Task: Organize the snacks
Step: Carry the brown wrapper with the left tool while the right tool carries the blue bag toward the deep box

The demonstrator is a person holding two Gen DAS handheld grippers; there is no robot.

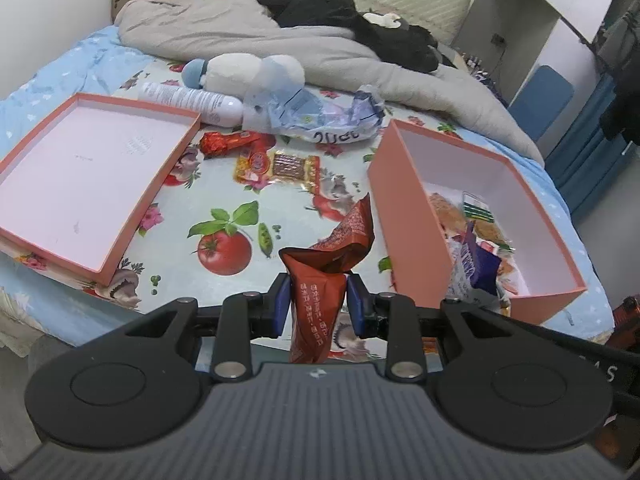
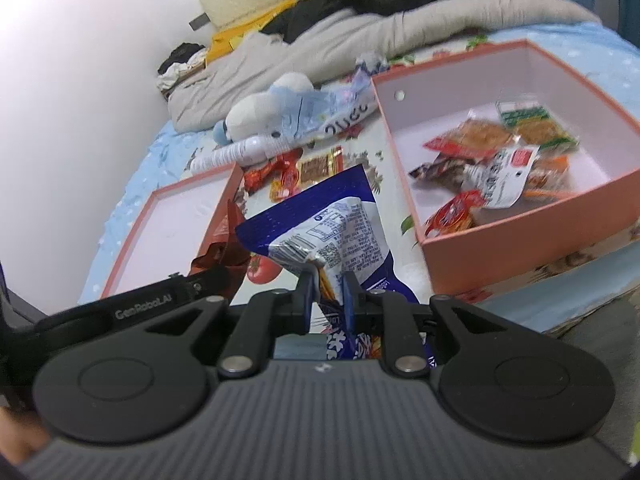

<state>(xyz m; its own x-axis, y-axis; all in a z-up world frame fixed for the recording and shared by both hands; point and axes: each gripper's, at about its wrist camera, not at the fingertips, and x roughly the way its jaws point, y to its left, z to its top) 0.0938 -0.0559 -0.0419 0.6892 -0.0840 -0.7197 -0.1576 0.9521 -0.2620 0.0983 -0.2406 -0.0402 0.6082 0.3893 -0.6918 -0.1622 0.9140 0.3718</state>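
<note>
My left gripper (image 1: 317, 300) is shut on a red-brown snack packet (image 1: 332, 256) and holds it above the bed, just left of the pink box (image 1: 404, 208). My right gripper (image 2: 327, 296) is shut on a blue and white snack bag (image 2: 328, 236), held above the bed left of the same pink box (image 2: 520, 236), which holds several snack packets (image 2: 492, 160). The red-brown packet and the left gripper also show in the right wrist view (image 2: 224, 248). Two loose snacks, a red one (image 1: 224, 143) and a yellow one (image 1: 280, 168), lie on the bed between box and lid.
The empty pink lid (image 1: 80, 176) lies open at the left. A white bottle (image 1: 192, 102), a plush toy (image 1: 240, 72) and a crumpled plastic bag (image 1: 320, 114) lie behind the snacks. A grey blanket (image 1: 240, 28) and dark clothes cover the far bed.
</note>
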